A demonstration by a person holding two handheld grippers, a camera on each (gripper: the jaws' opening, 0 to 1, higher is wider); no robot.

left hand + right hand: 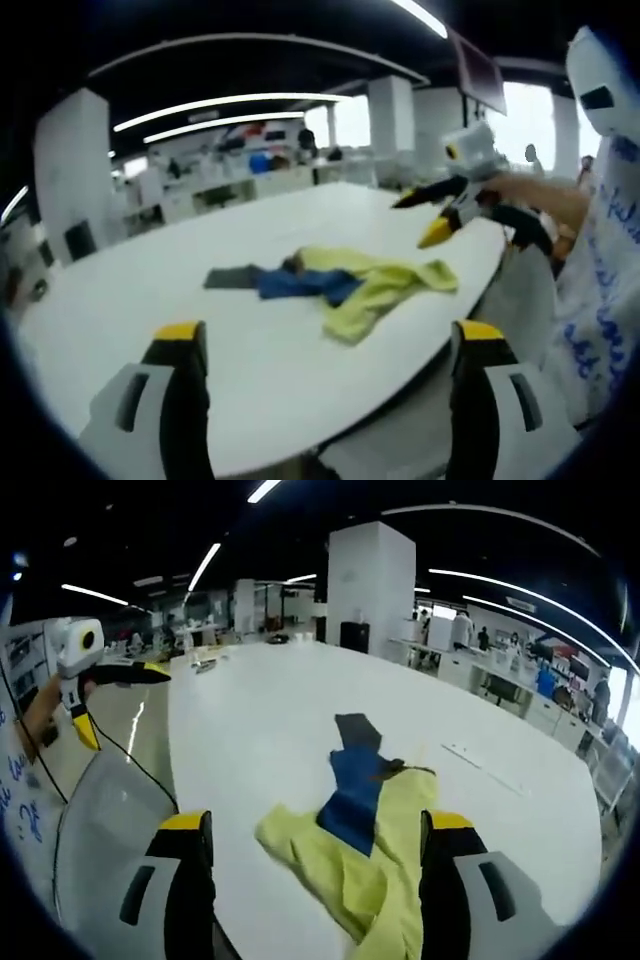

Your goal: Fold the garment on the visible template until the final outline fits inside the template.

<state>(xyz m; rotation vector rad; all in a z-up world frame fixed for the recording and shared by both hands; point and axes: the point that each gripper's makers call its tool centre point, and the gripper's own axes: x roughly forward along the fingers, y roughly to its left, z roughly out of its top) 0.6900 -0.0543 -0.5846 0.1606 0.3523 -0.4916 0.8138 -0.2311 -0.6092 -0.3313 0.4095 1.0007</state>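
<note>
A crumpled garment lies on the white table point(150, 290): a yellow part point(385, 285), a blue part point(300, 285) and a flat dark grey piece point(232, 277) at its far end. In the right gripper view the yellow cloth point(390, 870) lies between my jaws, with the blue part point(355, 790) and the dark piece point(357, 730) beyond. My left gripper point(330, 335) is open, short of the garment and above the table; it also hangs off the table's edge point(120, 700). My right gripper point(318, 825) is open and empty, held in the air past the yellow end point(425, 215).
The table's near edge point(420, 370) curves close under my left jaws. A hand point(540, 200) holds the right gripper, beside white clothing with blue writing point(610, 280). A thin pale strip point(480, 755) lies on the table to the right. A white pillar point(370, 580) and desks stand behind.
</note>
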